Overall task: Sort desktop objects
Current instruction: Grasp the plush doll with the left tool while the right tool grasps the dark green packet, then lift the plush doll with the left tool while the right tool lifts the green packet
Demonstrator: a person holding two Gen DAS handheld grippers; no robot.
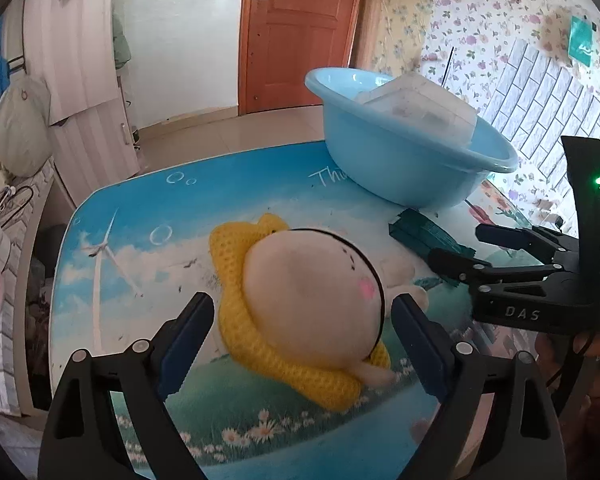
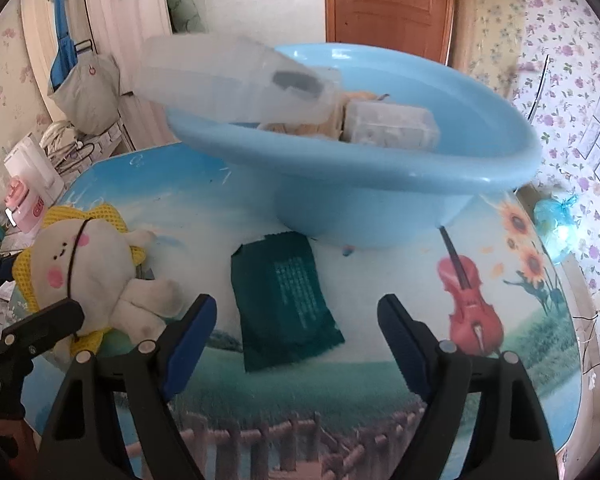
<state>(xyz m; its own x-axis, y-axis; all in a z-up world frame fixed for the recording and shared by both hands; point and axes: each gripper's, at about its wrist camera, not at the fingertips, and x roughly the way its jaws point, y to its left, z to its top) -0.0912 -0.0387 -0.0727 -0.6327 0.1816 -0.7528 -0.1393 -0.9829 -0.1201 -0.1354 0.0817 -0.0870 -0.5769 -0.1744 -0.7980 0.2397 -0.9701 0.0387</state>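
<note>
Plush toy point(image 1: 312, 292), cream, pink-cheeked, yellow crochet hat, apparently untouched between gaping left gripper point(image 1: 302, 340), right gripper point(image 2: 296, 340) wide, empty.

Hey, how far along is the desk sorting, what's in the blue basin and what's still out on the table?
Partly done. The blue basin already holds a clear plastic box leaning on its rim and a pale block. In hand: the left gripper is open around the plush toy, not yet closed. Left: that toy and the green packet, which lies on the table in front of the open right gripper.
</note>
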